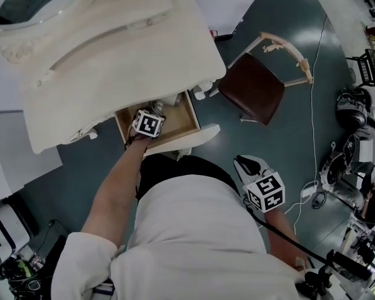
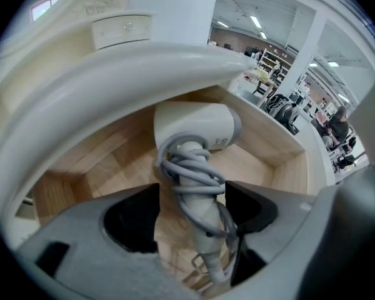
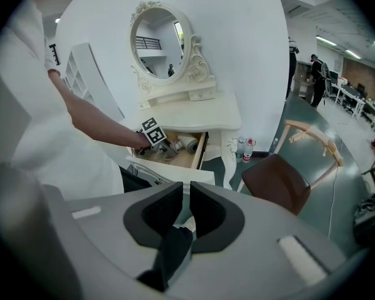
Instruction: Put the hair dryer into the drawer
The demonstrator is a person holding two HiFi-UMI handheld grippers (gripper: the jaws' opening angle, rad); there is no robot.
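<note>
The white hair dryer [image 2: 199, 125] lies in the open wooden drawer [image 2: 286, 162] with its grey cord wound round the handle. My left gripper [image 2: 192, 191] reaches down into the drawer [image 1: 191, 121], and the handle lies between its widely spread jaws. In the head view the left gripper [image 1: 154, 112] is over the drawer's middle, and the dryer is mostly hidden under it. My right gripper [image 1: 245, 165] hangs low beside the person's body, away from the drawer. Seen in its own view, the right gripper [image 3: 186, 200] has its jaws almost together with nothing between them.
The drawer belongs to a cream dressing table [image 1: 112, 49] with an oval mirror [image 3: 159, 39]. A chair with a brown seat [image 1: 253, 86] stands to its right. Small bottles [image 3: 245, 147] sit on the floor by the table leg. Cables and gear [image 1: 353, 111] crowd the far right.
</note>
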